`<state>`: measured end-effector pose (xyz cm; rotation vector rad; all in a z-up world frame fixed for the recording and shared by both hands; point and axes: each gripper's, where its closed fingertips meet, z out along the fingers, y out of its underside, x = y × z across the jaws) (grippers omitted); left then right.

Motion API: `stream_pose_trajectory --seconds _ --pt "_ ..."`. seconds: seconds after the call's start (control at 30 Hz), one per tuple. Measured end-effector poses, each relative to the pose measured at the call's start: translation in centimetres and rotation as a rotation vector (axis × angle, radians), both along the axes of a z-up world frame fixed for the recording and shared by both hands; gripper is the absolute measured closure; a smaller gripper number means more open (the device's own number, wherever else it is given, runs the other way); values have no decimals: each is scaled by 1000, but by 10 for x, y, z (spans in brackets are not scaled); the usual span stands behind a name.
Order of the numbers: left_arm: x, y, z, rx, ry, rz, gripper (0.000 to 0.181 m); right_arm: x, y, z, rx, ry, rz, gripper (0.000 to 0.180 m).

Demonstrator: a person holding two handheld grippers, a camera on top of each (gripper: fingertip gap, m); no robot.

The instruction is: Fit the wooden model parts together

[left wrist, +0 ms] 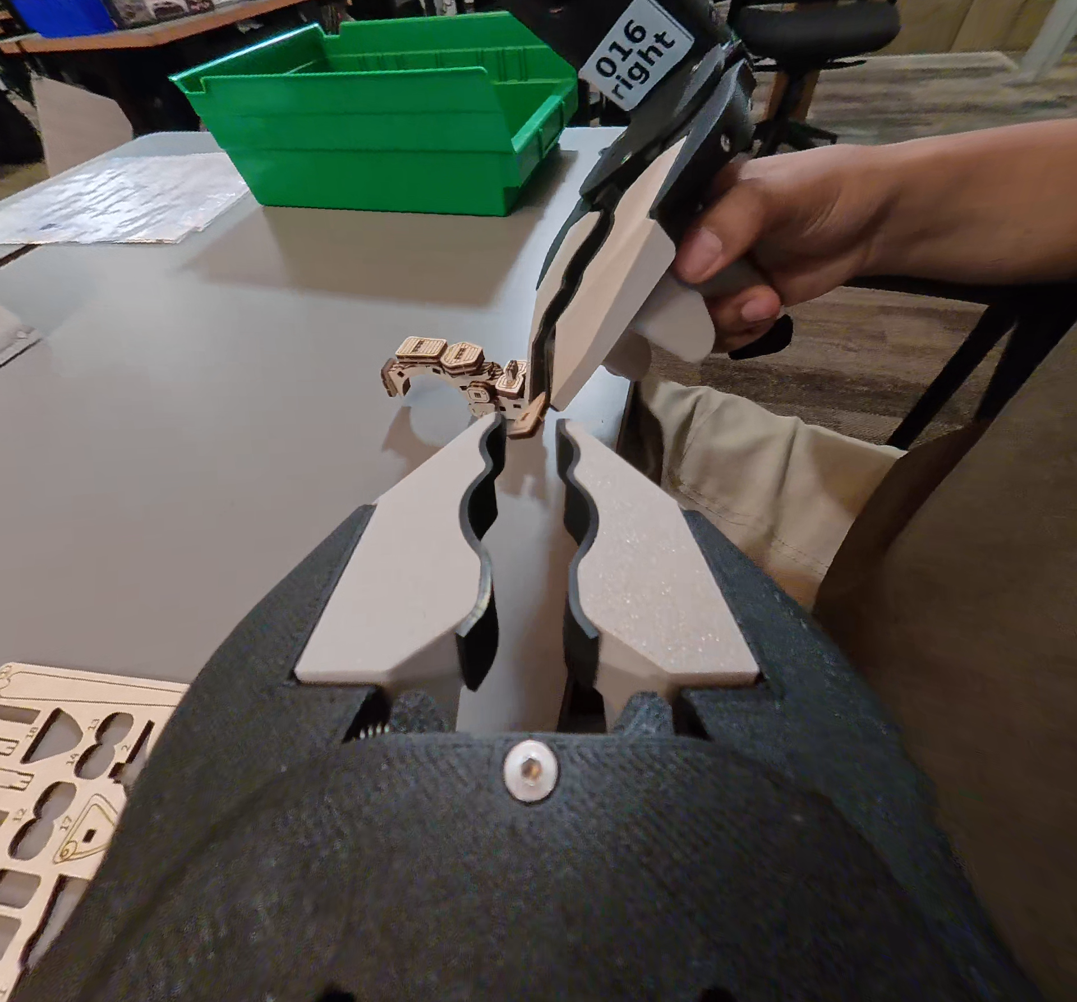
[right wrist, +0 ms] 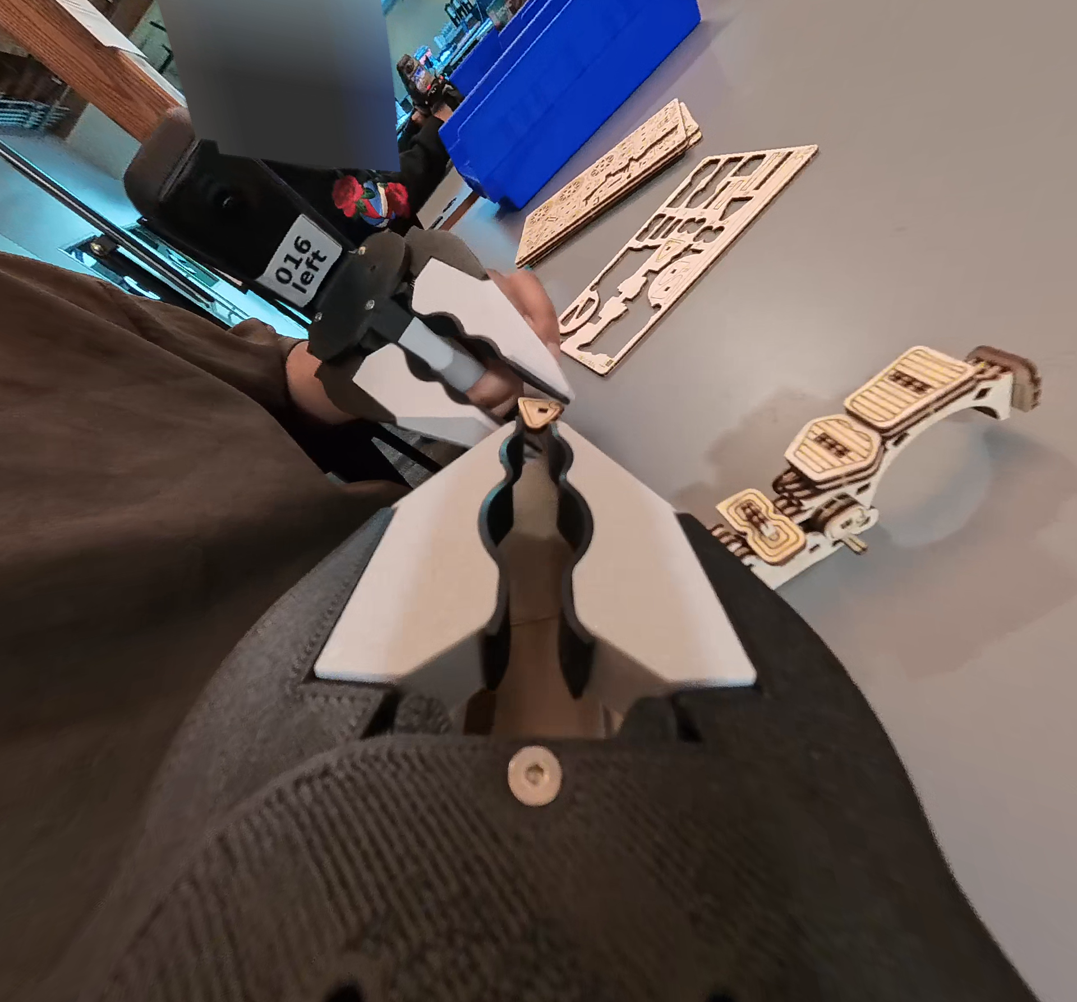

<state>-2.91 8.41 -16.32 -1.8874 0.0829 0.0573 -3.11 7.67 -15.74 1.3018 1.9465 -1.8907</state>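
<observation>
We hold our left hand-held gripper (left wrist: 529,427) level and low, its two fingers parted with a clear gap between them. Our right hand-held gripper (left wrist: 539,400) tilts steeply downward, fingers pinched together at the tips, our right hand (left wrist: 775,242) wrapped around its handle.

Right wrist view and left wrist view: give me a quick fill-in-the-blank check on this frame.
1. The right claw is shut on a small ____ wooden piece.
2. The left claw holds ____.
3. The half-built wooden model stands on the grey ____.
4. The plastic bin behind it is ____.

Missing: triangular; nothing; table; green
</observation>
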Motion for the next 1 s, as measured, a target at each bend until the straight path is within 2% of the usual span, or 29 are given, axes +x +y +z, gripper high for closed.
stream_pose_trajectory --seconds 0.13,0.23,0.4,0.47,0.63,0.7,0.83,1.0 --pt "-2 0 1 5 -16 8 181 0 0 4 -31 5 0 176" --pt "-5 1 3 17 -46 20 181 0 -1 8 -56 13 0 180" --pt "-12 0 9 58 -188 48 181 -8 7 12 -40 54 -72 170" --pt "-12 0 18 102 -341 41 181 -13 12 13 -7 89 -117 167" --pt "-19 -2 39 237 -899 4 181 -18 16 20 167 258 -194 166" --pt "-23 -3 42 270 -1026 -9 181 -18 16 23 244 333 -213 165" --pt "-23 -2 40 265 -1078 -15 180 -17 12 26 331 420 -222 163" --pt "-22 -2 39 266 -1089 -28 181 -17 9 24 339 418 -209 163"
